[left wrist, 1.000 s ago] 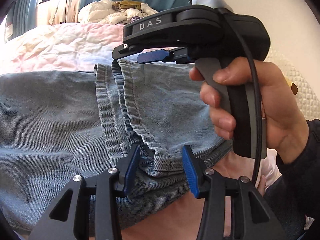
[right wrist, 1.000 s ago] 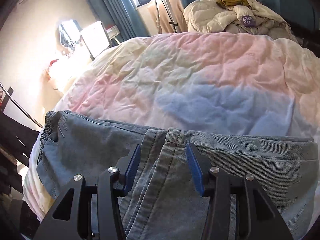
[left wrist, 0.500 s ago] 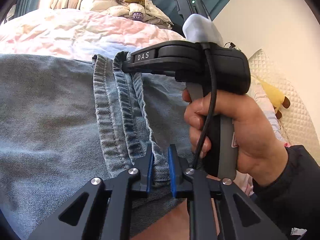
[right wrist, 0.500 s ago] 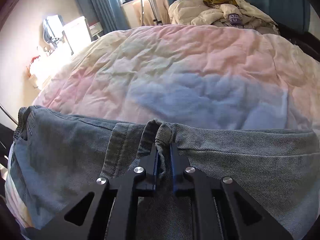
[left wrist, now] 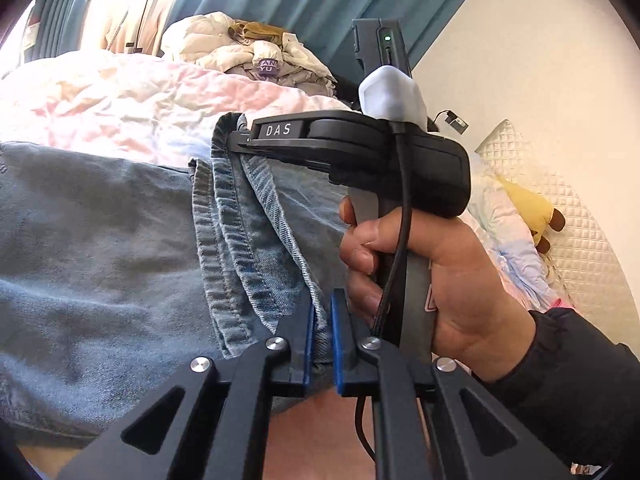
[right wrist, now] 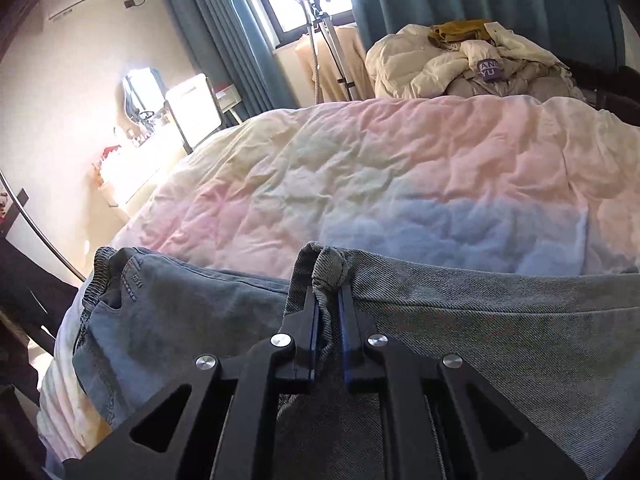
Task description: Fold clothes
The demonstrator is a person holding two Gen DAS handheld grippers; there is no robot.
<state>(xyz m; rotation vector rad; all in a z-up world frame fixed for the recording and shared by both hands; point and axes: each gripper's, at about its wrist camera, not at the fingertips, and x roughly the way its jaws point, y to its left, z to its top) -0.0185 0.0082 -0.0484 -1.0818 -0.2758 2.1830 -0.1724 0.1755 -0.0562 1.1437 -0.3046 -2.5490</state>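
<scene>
Pale blue denim: a pair of jeans point(left wrist: 100, 248) lies spread across the near edge of a bed, on a crumpled quilt point(right wrist: 380, 184) printed in pink, cream and light blue. The leg hems are doubled over and stacked in several layers, their stitched edges running away from the left wrist camera.

Left tongs point(left wrist: 322, 338): drawn narrow, the blue pads pinching a hem edge of the jeans between them at the near side of the stack.

Right tongs point(right wrist: 329, 326): also drawn narrow, nipping a bunched fold of hem at the far edge of the jeans, where the cloth meets the quilt. In the left wrist view the same tool appears from the side, its black body marked "DAS" and its tip reaching onto the far end of the hems; the right hand point(left wrist: 436, 280) wraps its grey handle, a black cable running down across the fingers.

The elastic waistband point(right wrist: 98, 276) of the jeans lies at the left in the right wrist view, near the bed's edge.

Background: a heap of cream clothing point(right wrist: 472, 64) beyond the bed, teal curtains point(right wrist: 224, 44) by the window, and a yellow soft toy point(left wrist: 532, 212) against a quilted white headboard.
</scene>
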